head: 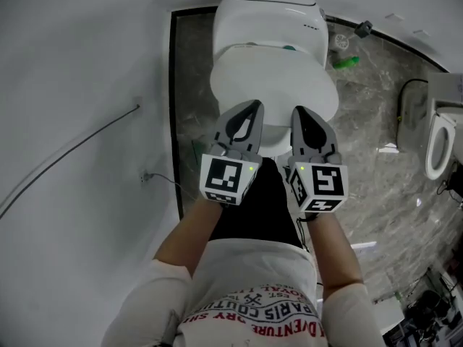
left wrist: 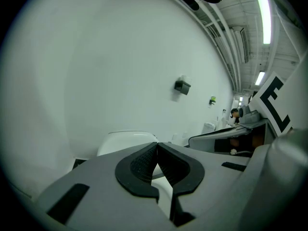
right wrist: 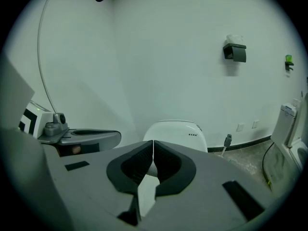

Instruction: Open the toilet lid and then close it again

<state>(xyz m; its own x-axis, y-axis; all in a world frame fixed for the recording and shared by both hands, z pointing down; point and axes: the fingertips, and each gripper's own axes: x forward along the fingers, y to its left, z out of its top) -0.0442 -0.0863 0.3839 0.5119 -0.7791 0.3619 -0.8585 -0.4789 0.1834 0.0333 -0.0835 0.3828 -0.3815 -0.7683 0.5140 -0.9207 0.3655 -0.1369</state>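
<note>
A white toilet (head: 269,20) stands against the wall with its lid (head: 275,78) down flat. Both grippers hover side by side over the lid's front edge, above the person's lap. My left gripper (head: 253,107) is shut with nothing between its jaws, and my right gripper (head: 298,111) is shut and empty too. In the left gripper view the closed tips (left wrist: 157,144) point at the toilet (left wrist: 126,139). The right gripper view shows closed tips (right wrist: 153,142) in front of the toilet (right wrist: 175,129). Neither gripper visibly touches the lid.
A white wall (head: 79,85) with a thin cable (head: 72,149) runs along the left. Grey marble floor (head: 376,121) lies to the right, with a green object (head: 346,62) and a second toilet (head: 440,139). A paper holder (right wrist: 235,52) hangs on the wall.
</note>
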